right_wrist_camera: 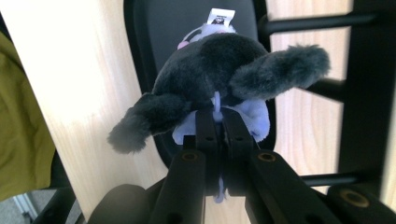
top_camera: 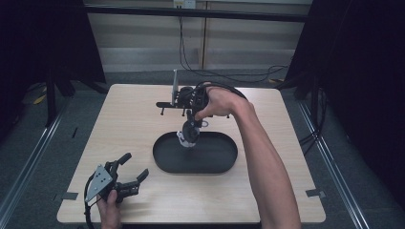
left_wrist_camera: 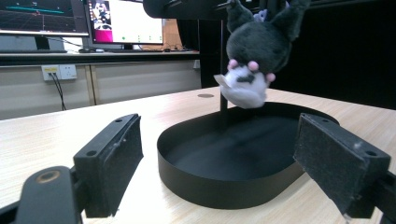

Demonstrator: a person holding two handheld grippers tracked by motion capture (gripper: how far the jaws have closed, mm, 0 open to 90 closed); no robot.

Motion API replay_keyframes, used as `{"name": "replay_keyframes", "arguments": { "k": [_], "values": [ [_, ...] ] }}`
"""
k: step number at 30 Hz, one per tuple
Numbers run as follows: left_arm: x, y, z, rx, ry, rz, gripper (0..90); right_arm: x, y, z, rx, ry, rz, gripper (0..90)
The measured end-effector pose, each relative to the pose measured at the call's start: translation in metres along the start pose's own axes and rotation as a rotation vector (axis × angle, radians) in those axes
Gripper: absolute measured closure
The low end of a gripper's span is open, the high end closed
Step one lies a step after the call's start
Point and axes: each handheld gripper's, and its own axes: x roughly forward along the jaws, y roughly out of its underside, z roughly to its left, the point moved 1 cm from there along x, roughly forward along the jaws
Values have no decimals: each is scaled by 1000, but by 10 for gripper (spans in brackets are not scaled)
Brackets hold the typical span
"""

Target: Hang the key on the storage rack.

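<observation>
Light wooden table (top_camera: 133, 119) on grey floor (top_camera: 28, 157), black curtains (top_camera: 372, 71) flanking

The black oval plastic tray (top_camera: 210, 164) occupies the light wooden tabletop's (top_camera: 124, 124) middle. A black metal stand (top_camera: 179, 102) blocks the far edge. Both near corners lie open.

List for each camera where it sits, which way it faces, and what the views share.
High view: above the person's side, looking forward and down on the table; both forearms show.
Left gripper view: rides the left tool, facing the black oval tray.
Right gripper view: rides the right tool, looking down.
Shared: the plush toy.
</observation>
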Motion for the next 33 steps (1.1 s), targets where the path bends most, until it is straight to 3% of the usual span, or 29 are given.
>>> {"name": "replay_keyframes", "arguments": {
  "k": [6, 24, 33],
  "values": [
    [0, 0, 0, 0, 0, 0, 151, 2, -2, -5, 0, 12, 25, 878],
    [0, 0, 0, 4, 0, 2, 152, -5, -2, -21, 22, 19, 5, 877],
    [0, 0, 0, 1, -1, -1, 152, 2, -4, -29, 29, 30, 3, 875]
  ]
}}
